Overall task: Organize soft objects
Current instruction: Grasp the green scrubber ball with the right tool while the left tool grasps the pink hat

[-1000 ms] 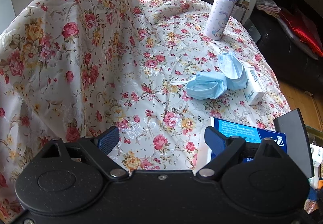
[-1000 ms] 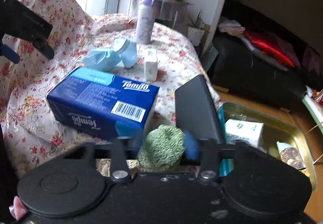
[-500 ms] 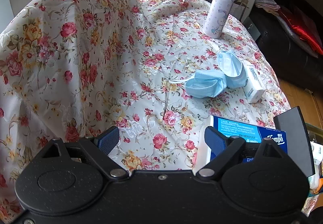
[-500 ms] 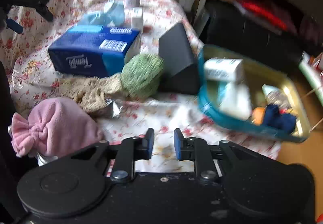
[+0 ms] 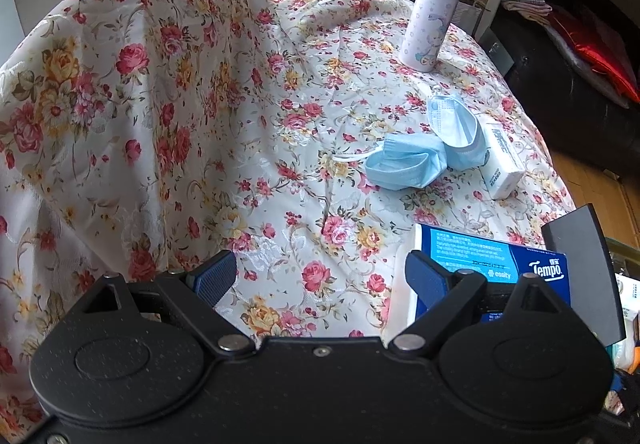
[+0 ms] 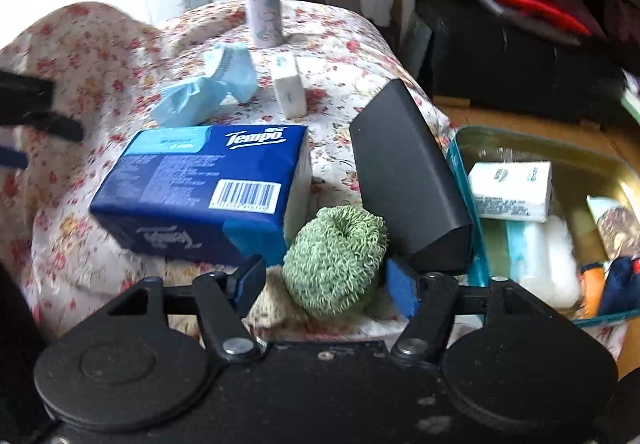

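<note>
A green knitted scrubber ball (image 6: 334, 260) lies on the floral cloth, on a beige knitted piece (image 6: 276, 310). My right gripper (image 6: 327, 286) straddles the ball with its jaws opening; the left pad stands clear of it, so nothing is gripped. A blue Tempo tissue pack (image 6: 200, 184) lies just behind the ball to the left. Light blue face masks (image 5: 420, 156) and a small white tissue pack (image 5: 500, 164) lie farther back. My left gripper (image 5: 318, 276) hangs open over bare floral cloth, the Tempo pack (image 5: 492, 264) beside its right finger.
A black wedge-shaped box (image 6: 408, 180) stands right of the ball, against a teal tin tray (image 6: 460, 180) that holds tissue packs and small items. A lilac bottle (image 5: 430, 16) stands upright at the back. A cloth-covered hump (image 5: 140, 64) rises at the left.
The right gripper let the green ball go, drew back nearly shut, then came forward again and now has wider jaws around the ball. The left gripper has kept still.
</note>
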{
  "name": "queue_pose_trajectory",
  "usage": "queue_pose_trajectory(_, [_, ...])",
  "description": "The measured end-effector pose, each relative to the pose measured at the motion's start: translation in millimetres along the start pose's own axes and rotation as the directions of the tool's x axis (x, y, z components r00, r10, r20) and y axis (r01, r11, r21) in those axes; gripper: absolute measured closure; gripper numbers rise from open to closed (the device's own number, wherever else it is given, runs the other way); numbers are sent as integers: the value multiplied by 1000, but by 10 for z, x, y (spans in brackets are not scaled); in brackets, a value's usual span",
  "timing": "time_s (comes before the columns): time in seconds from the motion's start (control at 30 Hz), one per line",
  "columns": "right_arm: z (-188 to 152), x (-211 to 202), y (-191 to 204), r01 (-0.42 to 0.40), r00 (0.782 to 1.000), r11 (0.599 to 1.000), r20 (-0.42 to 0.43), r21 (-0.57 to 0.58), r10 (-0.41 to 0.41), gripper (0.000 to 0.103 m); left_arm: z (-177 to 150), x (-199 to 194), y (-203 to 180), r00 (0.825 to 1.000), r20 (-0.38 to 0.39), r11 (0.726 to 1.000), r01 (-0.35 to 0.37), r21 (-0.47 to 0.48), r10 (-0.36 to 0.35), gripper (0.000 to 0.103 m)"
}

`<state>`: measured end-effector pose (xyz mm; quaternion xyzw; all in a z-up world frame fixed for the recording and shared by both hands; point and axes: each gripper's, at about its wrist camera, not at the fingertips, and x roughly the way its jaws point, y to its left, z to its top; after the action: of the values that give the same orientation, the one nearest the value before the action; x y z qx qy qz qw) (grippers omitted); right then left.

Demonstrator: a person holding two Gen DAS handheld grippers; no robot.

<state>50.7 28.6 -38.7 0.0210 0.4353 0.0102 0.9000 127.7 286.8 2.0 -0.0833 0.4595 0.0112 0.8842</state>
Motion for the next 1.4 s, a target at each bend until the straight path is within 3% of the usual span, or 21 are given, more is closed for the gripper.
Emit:
queue_pose_trajectory(0.13, [-9, -80, -82, -15, 1000, 998, 10, 60, 15, 57, -14, -28, -27, 1000, 3, 1000, 0, 22, -1, 15])
queue_pose_trajectory(0.33, [-166, -570, -283, -40, 997, 998, 64, 54, 37, 56, -37, -78, -149, 1000, -3, 997, 2, 84, -2, 15])
queue_pose_trajectory(0.53, [-396, -733, -449, -37, 999, 999, 22, 40, 36, 56, -155, -164, -443, 994, -84, 984, 78, 161, -65, 15])
queue_pose_trajectory(0.67, [-543, -742, -550, -44, 999, 998, -8, 55, 44, 55, -398, -257, -790, 983, -158, 954, 137, 268, -96, 15])
queue_pose_trajectory(0.8, [-650, -696, -642, -52, 998, 995, -35, 85, 55, 54, -709, -297, -1177, 976, -207, 892, 150, 426, -65, 15])
queue_pose_trajectory(0.97, [-759, -673, -749, -90, 995, 991, -39, 101, 95, 51, -956, -219, -1442, 960, -277, 836, 177, 520, -31, 13])
queue_pose_trajectory(1.1, [-812, -660, -773, -106, 993, 991, -34, 87, 109, 44, -1075, -106, -1506, 952, -304, 814, 157, 559, 25, 11])
queue_pose_trajectory(1.2, [-831, -636, -781, -115, 992, 989, -33, 92, 118, 38, -1102, -13, -1518, 943, -329, 817, 154, 555, 46, 8])
queue_pose_trajectory(1.4, [-831, -583, -784, -105, 993, 990, -43, 92, 110, 29, -1144, -14, -1560, 938, -344, 805, 177, 566, 35, 9])
